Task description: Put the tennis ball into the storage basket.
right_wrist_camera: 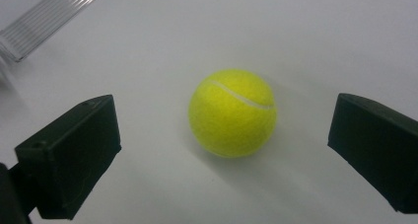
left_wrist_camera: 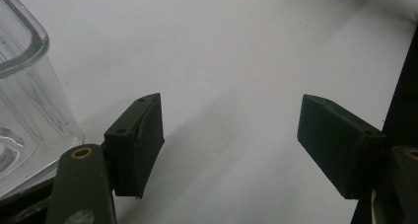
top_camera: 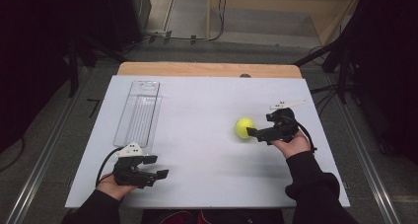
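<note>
A yellow-green tennis ball (top_camera: 244,128) (right_wrist_camera: 232,113) lies on the white table top, right of centre. My right gripper (top_camera: 258,127) (right_wrist_camera: 222,160) is open just to the ball's right, with its jaws pointing at it; the ball sits a little beyond the jaw tips, untouched. Near the table's front left, my left gripper (top_camera: 156,166) (left_wrist_camera: 229,145) is also open, holding nothing, jaws pointing right over bare table. A clear plastic tray (top_camera: 138,113) (left_wrist_camera: 24,110) lies lengthwise on the left side, its near corner beside the left gripper.
The white sheet (top_camera: 197,150) covers a wooden table whose far edge (top_camera: 207,68) shows beyond it. Bare surface stretches between the tray and the ball. Dark stands and cables surround the table on the floor.
</note>
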Tool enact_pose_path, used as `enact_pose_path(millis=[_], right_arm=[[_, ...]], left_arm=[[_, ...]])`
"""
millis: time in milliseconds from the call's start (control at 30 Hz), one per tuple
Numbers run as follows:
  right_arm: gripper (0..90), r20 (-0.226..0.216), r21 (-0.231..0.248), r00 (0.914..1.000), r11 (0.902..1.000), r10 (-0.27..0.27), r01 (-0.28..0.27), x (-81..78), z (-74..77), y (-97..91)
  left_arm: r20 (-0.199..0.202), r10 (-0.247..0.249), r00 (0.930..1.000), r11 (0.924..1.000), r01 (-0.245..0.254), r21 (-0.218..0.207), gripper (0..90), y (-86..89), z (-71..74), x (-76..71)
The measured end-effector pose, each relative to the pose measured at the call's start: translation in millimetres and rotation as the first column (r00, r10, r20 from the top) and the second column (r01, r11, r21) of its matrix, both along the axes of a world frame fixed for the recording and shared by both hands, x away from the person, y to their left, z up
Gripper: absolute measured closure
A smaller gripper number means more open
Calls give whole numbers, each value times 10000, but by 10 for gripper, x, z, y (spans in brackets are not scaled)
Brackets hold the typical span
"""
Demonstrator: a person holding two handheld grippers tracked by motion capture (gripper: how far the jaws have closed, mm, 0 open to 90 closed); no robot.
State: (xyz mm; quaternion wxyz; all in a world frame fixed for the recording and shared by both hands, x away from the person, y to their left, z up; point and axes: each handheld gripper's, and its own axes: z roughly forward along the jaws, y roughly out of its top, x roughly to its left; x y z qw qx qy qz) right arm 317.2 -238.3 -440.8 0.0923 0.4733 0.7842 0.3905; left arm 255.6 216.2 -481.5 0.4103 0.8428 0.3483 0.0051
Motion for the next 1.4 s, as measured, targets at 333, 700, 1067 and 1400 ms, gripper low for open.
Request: enact_pose_path(millis=[333,700,1067,1400], right_arm=[[0,-140,-64,9998,9999,121,-122,173,-51,87],[0,-210,-43,9997,9999,160,-161,371,-91,211],[0,-149,-132,9999,9999,33,-35,518,-171,290],[0,-282,-240,9996,9997,-47,40,569,-246,323]], left_arm=[[-17,32,10000,10000,-32,-25,261,12,9,0],[13,-46,10000,10000,46,-53,261,9,10,-4],[-28,24,10000,10000,-24,-71,261,17,14,-2],[-7,36,10000,9999,-36,-139,261,21,8,2]])
